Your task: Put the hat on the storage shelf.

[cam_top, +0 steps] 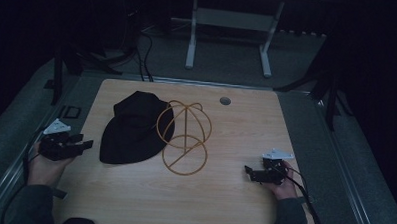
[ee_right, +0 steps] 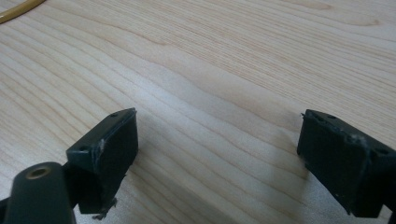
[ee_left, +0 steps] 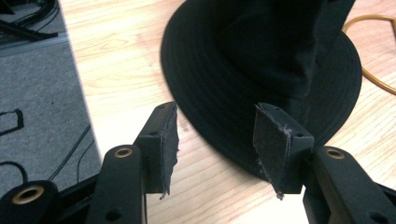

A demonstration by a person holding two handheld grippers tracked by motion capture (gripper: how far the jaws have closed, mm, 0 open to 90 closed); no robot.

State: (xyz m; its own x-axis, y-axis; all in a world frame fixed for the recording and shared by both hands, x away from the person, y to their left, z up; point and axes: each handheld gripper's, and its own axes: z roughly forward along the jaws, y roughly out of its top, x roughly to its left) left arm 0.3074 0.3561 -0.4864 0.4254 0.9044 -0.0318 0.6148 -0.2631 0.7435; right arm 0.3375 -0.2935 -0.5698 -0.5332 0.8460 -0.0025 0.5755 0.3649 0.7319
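A black brimmed hat [cam_top: 133,129] lies on the wooden table [cam_top: 236,123], leaning against a gold wire stand [cam_top: 184,136] of hoops and a straight rod. My left gripper [cam_top: 88,144] hovers at the table's left edge, pointing at the hat's brim [ee_left: 261,93]; its jaws are open with only bare wood between the pads [ee_left: 168,144]. My right gripper [cam_top: 248,171] sits low over the table at the right, jaws wide open over bare wood, its fingers [ee_right: 112,154] apart. A bit of gold wire [ee_right: 18,11] shows at the top left corner of the right gripper view.
A small round grommet [cam_top: 225,101] sits near the table's far edge. Grey carpet [ee_left: 32,93] and cables lie left of the table. A white desk frame [cam_top: 229,33] stands on the floor beyond it.
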